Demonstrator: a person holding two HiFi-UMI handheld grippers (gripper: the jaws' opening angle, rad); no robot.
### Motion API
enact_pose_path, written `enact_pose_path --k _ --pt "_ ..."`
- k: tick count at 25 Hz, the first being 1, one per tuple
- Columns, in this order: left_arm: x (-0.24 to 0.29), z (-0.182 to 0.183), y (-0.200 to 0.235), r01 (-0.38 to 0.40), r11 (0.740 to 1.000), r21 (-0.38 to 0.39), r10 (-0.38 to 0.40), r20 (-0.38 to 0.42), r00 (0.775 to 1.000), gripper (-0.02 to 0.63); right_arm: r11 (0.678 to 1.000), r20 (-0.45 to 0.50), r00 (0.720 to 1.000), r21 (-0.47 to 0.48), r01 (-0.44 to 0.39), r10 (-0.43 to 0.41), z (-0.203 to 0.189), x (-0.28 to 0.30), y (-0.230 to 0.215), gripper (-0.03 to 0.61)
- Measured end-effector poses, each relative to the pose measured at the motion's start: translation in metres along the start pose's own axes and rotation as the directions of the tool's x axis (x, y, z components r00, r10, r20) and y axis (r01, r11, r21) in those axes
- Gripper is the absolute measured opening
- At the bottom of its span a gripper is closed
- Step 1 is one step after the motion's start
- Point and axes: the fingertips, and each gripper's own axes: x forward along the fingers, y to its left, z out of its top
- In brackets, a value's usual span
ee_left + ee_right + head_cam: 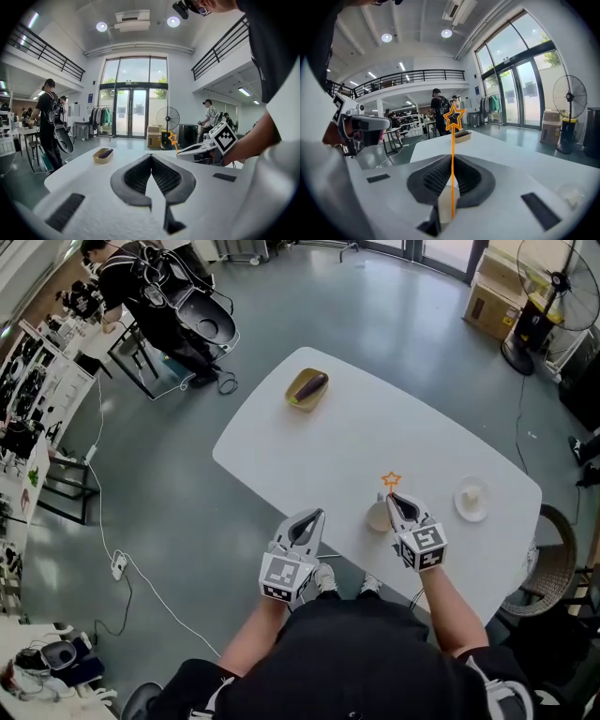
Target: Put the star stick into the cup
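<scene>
**A:** Where is the star stick [453,140], and how does it lie?

**B:** It is pinched in the right gripper [396,502], whose jaws are pressed onto its thin shaft. Its long axis runs straight along the jaws, with the star out past the tips and the plain end back toward the gripper's body.

**A:** And the cup [378,517]?

**B:** It stands on the white table [281,456] near the person's edge. It is just beside the right gripper, on that gripper's left and right up against its jaws. In the right gripper view something pale sits directly under the shaft's lower end, and I take that to be the cup. Whether the end is already inside the rim I cannot tell.

**A:** So the move depends on what?

**B:** On keeping the plain end over the cup's mouth, then lowering the stick and letting go, I'd judge.

**A:** What about the left gripper [314,518]?

**B:** Its jaws are together with nothing between them. It hangs at the table edge, on the cup's other side and farther from it. The yellow dish with an eggplant [307,389] is well apart, at the far end.
</scene>
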Motion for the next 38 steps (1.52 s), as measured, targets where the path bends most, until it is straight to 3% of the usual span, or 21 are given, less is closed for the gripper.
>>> enact_pose_path --k 12,23,27,32,38 --pt "-0.004 -0.022 -0.007 -0.046 0.999 -0.014 0.045 -0.041 0.998 0.011 0.998 -0.108 0.992 0.001 -0.067 0.066 -0.030 0.028 0.000 0.020" --pt "-0.013 -0.020 -0.001 -0.061 0.997 0.037 0.063 -0.044 0.997 0.011 0.995 -0.198 0.979 -0.072 -0.069 0.053 -0.033 0.048 0.008 0.028" --pt "-0.012 -0.022 0.005 -0.083 0.996 0.034 0.084 -0.054 0.995 0.012 0.994 -0.214 0.975 -0.082 -0.078 0.059 -0.037 0.050 0.007 0.064" --pt "-0.011 -0.018 0.007 -0.070 0.997 0.024 0.071 -0.047 0.996 0.012 0.993 -0.192 0.979 -0.090 -0.080 0.061 -0.022 0.041 0.012 0.064" --pt "-0.004 -0.011 0.003 -0.047 0.999 0.022 0.047 -0.034 0.998 0.011 0.993 -0.077 0.995 -0.095 -0.070 0.062 0.018 0.016 0.023 0.064"
